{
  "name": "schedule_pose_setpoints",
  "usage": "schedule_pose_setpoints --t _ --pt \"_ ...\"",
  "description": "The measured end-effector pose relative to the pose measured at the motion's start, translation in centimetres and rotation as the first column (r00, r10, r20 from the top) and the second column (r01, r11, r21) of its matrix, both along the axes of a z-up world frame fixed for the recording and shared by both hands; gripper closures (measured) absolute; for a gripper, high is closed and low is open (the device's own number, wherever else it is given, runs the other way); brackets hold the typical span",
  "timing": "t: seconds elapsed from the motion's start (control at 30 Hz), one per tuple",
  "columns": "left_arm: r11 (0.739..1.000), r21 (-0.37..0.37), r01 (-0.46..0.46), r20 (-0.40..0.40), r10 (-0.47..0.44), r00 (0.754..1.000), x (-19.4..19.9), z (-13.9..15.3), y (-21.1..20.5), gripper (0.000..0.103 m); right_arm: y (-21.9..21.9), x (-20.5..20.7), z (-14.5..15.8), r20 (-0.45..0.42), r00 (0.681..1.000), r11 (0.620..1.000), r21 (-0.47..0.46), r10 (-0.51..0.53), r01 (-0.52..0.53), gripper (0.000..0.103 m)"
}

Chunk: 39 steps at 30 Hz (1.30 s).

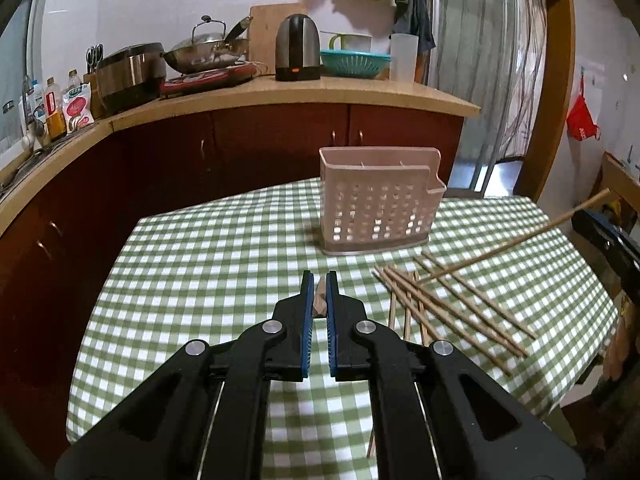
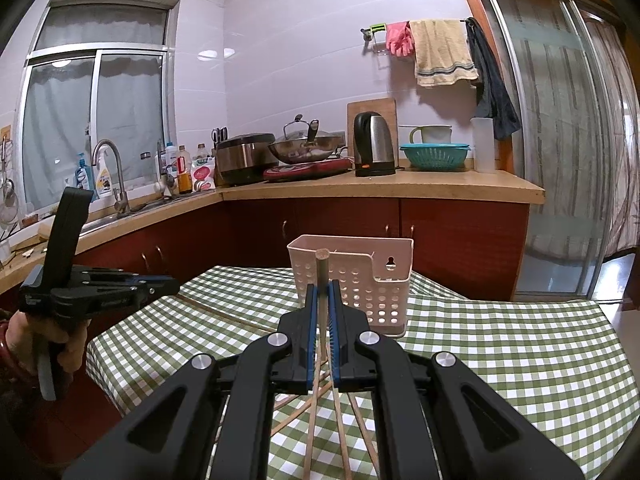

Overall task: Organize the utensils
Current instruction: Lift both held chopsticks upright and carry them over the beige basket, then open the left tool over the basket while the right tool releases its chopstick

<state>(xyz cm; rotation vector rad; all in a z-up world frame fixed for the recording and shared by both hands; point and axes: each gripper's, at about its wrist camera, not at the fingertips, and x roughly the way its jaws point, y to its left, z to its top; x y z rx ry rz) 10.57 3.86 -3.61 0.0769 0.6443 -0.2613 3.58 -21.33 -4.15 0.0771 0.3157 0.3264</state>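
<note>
Right wrist view: right hand-held gripper (image 2: 324, 294) clamps one chopstick (image 2: 321, 280).
Left hand-held gripper (image 1: 319, 284): clamped on another chopstick's tip.
Handling: likely light, stiff, slippery; grip mid-shaft.

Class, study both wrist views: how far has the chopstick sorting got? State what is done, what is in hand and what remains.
Done: nothing visible; the pink holder shows no chopsticks inside. In hand: the left gripper is shut on one chopstick, and the right gripper is shut on another chopstick, raised before the holder. Left: a loose pile of chopsticks lies on the checked tablecloth.
</note>
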Motion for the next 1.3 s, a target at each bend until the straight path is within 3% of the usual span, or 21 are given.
schedule_pose_setpoints --t 0.43,0.8,1.03,1.17,1.3 --pt "1.0 -0.014 0.013 0.088 -0.011 0.996 2.9 3.1 -0.9 0.096 -0.3 2.6 2.6 0.048 0.999 1.0 0.006 -0.023 0.023 0.097" --pt "0.995 -0.041 0.09 0.182 -0.081 0.98 3.9 10.1 -1.2 0.096 -2.0 5.1 7.4 0.081 0.997 1.0 0.03 -0.006 0.004 0.097" --pt "0.993 -0.041 0.109 0.298 -0.092 0.95 5.7 15.8 -3.1 0.096 -3.2 7.7 9.7 0.1 0.995 1.0 0.01 -0.026 0.025 0.097" --pt "0.993 -0.052 0.106 0.341 -0.082 0.937 7.7 17.8 -4.2 0.096 -4.0 9.4 9.9 0.081 0.996 0.999 0.012 -0.036 0.035 0.097" --pt "0.991 -0.077 0.109 0.341 -0.076 0.937 10.3 17.9 -5.0 0.096 -4.7 11.2 9.1 0.033 0.998 0.999 0.008 -0.045 0.044 0.097"
